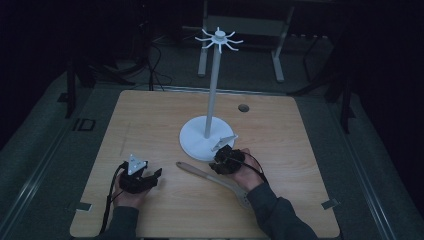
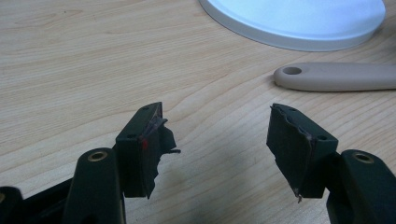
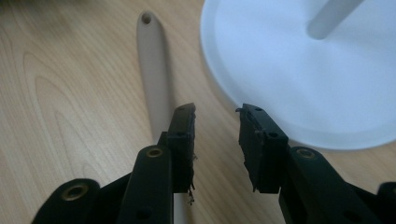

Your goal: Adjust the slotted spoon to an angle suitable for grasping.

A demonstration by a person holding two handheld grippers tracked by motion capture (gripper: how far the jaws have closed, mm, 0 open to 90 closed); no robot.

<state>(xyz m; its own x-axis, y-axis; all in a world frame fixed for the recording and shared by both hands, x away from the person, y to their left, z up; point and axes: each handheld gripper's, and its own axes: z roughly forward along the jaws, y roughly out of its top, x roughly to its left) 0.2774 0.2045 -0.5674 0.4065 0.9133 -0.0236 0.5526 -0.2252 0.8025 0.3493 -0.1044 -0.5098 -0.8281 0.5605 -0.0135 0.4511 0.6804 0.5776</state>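
Landmark = white stand base (image 1: 200, 142), sitting mid-table w/ its thin pole (image 1: 212, 90) rising upright to a spoked hook crown (image 1: 218, 39). Beige utensil (image 1: 210, 177) lies flat on the wooden table (image 1: 150, 115), just in front of the base on the person's side: handle end w/ the hang hole points out past the base's front-left edge, rest runs diagonally back toward the person's right forearm, where the far end tucks under the sleeve. It's close to the base rim, not touching it as far as the high view tells. Right gripper (image 1: 226, 159) hovers at the base's front-right edge, above the utensil's mid-handle; in the right gripper view (image 3: 216, 122) jaws stand apart w/ a narrow gap, bare wood between them, nothing clamped. Left jaw overlaps the handle (image 3: 154, 70) in that view, right jaw sits over the base rim (image 3: 299, 74); contact w/ either can't be told. Left gripper (image 1: 145, 177) rests well to the left of the base, near the table's front edge, jaws wide apart and empty (image 2: 217, 135); from its view the utensil's holed tip (image 2: 336, 76) lies ahead, just before the base (image 2: 299, 21).
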